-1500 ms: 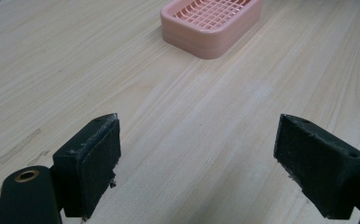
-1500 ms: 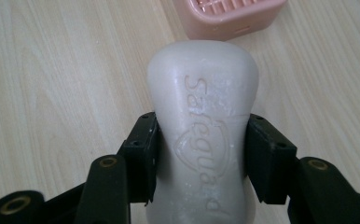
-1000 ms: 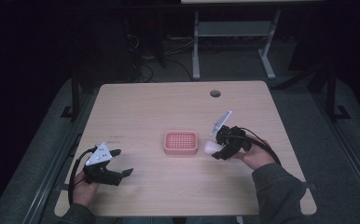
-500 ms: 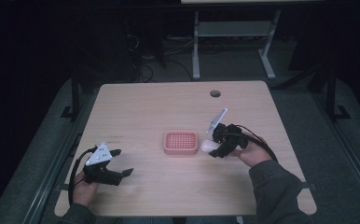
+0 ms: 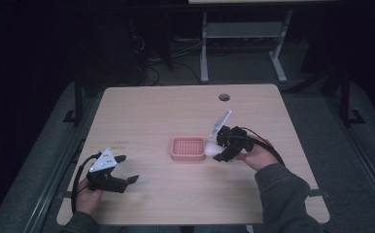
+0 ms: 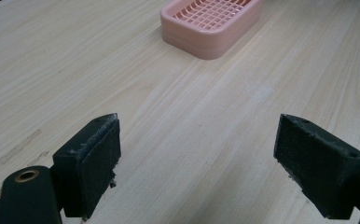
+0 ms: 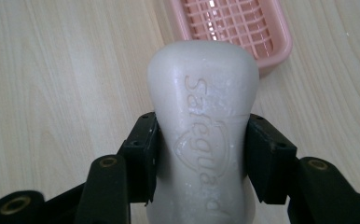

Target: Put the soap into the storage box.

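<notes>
I have the soap [image 7: 201,126] clamped across its waist in my right gripper [image 5: 223,148], held above the table [image 5: 151,111] just at the 3 o'clock edge of the pink dish [image 5: 188,148]. I judge this the carry-to-dish step, with placing to come. Next I'd need to bring the bar over the grid toward 9 o'clock, lower it flat, then release. My left gripper [image 5: 122,170] rests at 7 o'clock, jaws wide apart, holding nothing.

White soap bar [image 7: 201,135], stamped "Safeguard", clamped at its sides, just right of pink slotted soap dish [image 5: 187,148]; dish flat at table centre, nothing in it.
</notes>
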{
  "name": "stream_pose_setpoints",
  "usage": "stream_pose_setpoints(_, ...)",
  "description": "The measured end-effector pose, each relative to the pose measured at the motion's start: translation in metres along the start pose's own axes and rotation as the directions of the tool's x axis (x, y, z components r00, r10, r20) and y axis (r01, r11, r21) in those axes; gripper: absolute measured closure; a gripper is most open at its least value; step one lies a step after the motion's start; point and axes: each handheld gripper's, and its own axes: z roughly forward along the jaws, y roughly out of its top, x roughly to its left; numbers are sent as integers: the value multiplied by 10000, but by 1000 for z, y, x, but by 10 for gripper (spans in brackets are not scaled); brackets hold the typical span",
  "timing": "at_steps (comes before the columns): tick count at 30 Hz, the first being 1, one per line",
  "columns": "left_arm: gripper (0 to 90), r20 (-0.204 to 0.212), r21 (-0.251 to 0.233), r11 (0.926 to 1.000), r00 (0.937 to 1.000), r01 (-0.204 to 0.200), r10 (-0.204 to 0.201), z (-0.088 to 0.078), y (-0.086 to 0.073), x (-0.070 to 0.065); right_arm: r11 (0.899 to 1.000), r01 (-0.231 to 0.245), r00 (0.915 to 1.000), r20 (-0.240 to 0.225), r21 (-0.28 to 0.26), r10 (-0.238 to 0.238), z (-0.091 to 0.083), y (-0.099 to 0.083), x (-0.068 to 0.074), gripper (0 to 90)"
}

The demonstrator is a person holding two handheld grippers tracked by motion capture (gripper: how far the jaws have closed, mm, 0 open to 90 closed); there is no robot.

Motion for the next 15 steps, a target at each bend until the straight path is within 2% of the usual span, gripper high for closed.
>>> stream_pose_setpoints(9,141,9,-15,10000,10000,40,-40,1,0,-1,10000,1,9999,-130,47,0,4,4,-2,488)
stream_pose_setpoints(15,141,8,-14,10000,10000,44,-44,1,0,-1,9999,129,9999,-61,93,-129,3,12,-4,488)
